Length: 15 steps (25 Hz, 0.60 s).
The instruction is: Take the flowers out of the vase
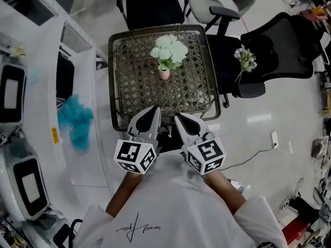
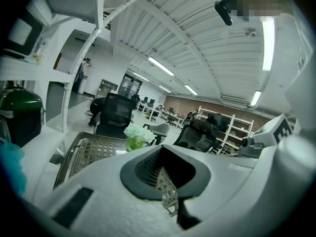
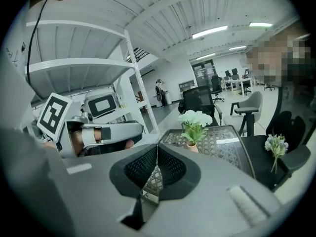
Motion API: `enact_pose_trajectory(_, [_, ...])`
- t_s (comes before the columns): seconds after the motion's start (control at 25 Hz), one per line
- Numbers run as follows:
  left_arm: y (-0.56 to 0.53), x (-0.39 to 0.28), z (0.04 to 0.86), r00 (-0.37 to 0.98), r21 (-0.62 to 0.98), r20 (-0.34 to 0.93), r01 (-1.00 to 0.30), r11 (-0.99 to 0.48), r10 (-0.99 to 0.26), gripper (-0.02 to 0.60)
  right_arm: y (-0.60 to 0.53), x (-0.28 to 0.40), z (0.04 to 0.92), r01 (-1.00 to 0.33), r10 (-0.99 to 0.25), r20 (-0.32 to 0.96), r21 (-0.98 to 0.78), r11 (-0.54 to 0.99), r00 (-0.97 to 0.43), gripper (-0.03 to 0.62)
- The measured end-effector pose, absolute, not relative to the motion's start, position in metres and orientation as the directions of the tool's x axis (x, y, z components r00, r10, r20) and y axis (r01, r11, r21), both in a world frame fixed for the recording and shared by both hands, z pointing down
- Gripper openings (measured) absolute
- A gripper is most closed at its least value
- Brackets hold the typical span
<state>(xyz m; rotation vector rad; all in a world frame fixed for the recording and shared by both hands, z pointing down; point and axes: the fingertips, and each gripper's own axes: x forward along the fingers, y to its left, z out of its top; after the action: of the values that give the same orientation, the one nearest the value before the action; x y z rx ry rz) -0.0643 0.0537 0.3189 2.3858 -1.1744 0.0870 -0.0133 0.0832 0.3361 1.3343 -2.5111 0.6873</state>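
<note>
So both grippers sit low in the middle of the head view, side by side, pointing up the frame at the table [image 1: 115, 87]. The left gripper [image 1: 153, 110] is clenched with nothing in it: in its own view the pads meet at the tip, and only the table's mesh shows through the little gap behind them. Same story for the right gripper [image 1: 179, 118], jaws pressed together and empty. Both tips hang right at the table's near edge, just about over the rim, well short of the vase.

The flowers [image 1: 169, 50] are a white bunch with green leaves, standing upright in the vase [image 1: 164, 74], a small pinkish pot. It sits on the mesh top toward the far side, upper middle of the frame. Neither gripper touches it.

Off to the right there's a second small sprig [image 1: 245, 59] of pale blooms lying on a black chair [image 1: 279, 45], just beside the table. On the left, some teal fluff [image 1: 76, 121] sits on a white shelf [image 1: 98, 149].
</note>
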Motion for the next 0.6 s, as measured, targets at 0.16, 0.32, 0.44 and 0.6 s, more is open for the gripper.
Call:
enact_pose_trajectory(0.16, [0.044, -0.064, 0.334, 0.609, 0.399, 0.288, -0.778, -0.486, -0.739, 0.003, 0.071, -0.011, 0.347, -0.818, -0.711, 0.404, -0.31, 0.485, -0.575, 0.014])
enact_pose_trajectory(0.32, [0.032, -0.055, 0.339, 0.609, 0.408, 0.297, -0.777, -0.479, -0.736, 0.003, 0.055, -0.003, 0.356, -0.812, -0.694, 0.422, -0.309, 0.494, -0.583, 0.02])
enact_pose_trajectory(0.44, [0.022, -0.051, 0.342, 0.605, 0.416, 0.303, -0.779, -0.468, -0.737, 0.003, 0.042, -0.002, 0.361, -0.81, -0.687, 0.429, -0.313, 0.496, -0.586, 0.023])
enact_pose_trajectory(0.6, [0.015, -0.05, 0.348, 0.591, 0.433, 0.318, -0.786, -0.441, -0.741, 0.003, 0.035, -0.004, 0.367, -0.797, -0.668, 0.435, -0.324, 0.51, -0.604, 0.026])
